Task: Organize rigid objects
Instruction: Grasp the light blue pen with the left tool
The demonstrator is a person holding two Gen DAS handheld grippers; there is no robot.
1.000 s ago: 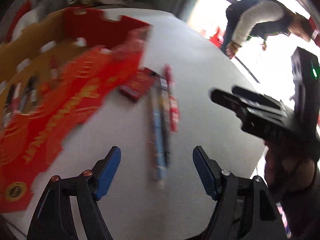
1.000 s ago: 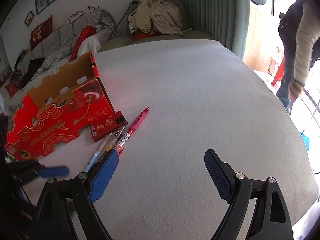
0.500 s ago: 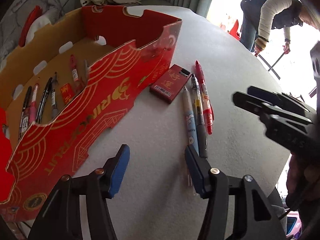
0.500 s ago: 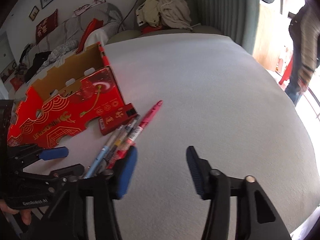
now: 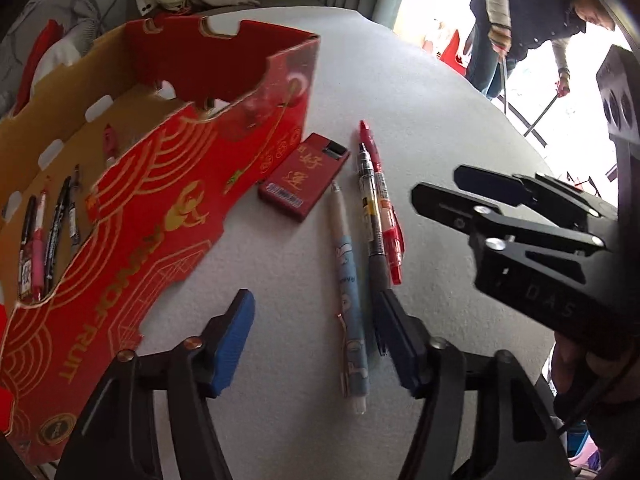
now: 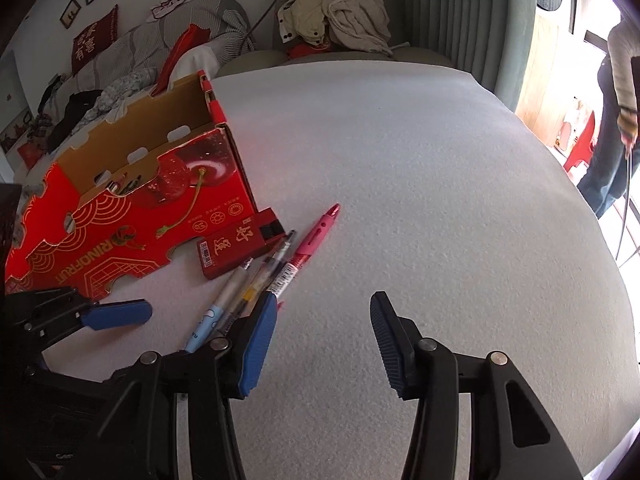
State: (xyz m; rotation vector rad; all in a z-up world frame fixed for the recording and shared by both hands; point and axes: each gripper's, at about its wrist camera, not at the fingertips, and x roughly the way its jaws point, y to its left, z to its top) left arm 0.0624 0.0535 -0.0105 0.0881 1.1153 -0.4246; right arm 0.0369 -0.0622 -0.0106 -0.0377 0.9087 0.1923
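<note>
The left gripper (image 5: 314, 340), jaws opening and unpressed, is straddled over the blue pen (image 5: 351, 300); the right gripper (image 6: 324, 344) is held gaping, empty, beside the red box (image 5: 132, 184).

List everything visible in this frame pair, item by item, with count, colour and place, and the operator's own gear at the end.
table: one, pale grey cloth, under everything.
cardboard box: one, red with gold print, open top, left side of the table.
pens in the box: several, black, pink and red, on its floor; exact count unclear.
small red box: one, gold characters, flat beside the cardboard box.
light blue pen: one, nearest the small red box.
clear pen: one, dark grip, middle of the row.
red pen: one, outermost.
clothes pile: beige, on a chair behind the table.
bystander: one, by the bright doorway.
left hand-held gripper: blue pads, jaws opening, above the light blue pen's end.
right hand-held gripper: blue pads, open, holding nothing.
</note>
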